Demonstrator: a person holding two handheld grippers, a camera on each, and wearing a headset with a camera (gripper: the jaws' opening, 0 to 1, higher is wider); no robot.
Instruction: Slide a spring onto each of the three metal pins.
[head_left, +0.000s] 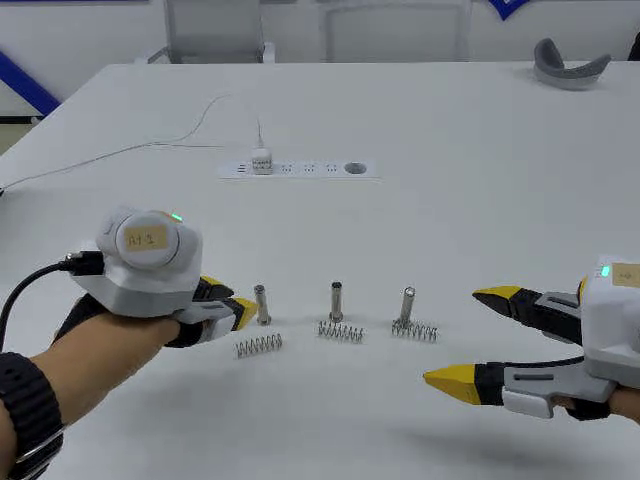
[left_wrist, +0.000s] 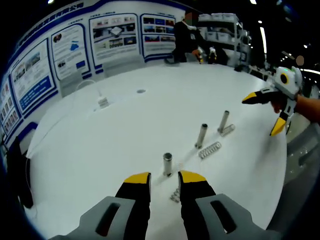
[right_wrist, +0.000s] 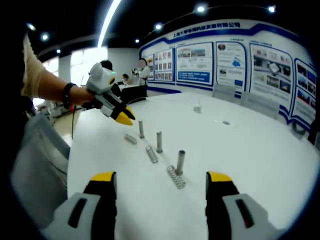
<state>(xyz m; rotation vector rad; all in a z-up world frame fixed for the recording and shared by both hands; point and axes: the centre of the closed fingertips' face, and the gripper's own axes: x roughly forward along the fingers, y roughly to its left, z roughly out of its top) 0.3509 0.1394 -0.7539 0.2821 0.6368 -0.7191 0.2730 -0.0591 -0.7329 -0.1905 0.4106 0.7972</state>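
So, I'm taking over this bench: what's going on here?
A person is working at a white table. Three metal pins stand upright, a spring lying beside each, none fitted yet. The left gripper is near the leftmost pin, jaws slightly apart; the right gripper hangs wide open, empty.

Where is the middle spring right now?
In the head view, the middle spring lies flat on the white table, just in front of the middle pin, between the left spring and the right spring.
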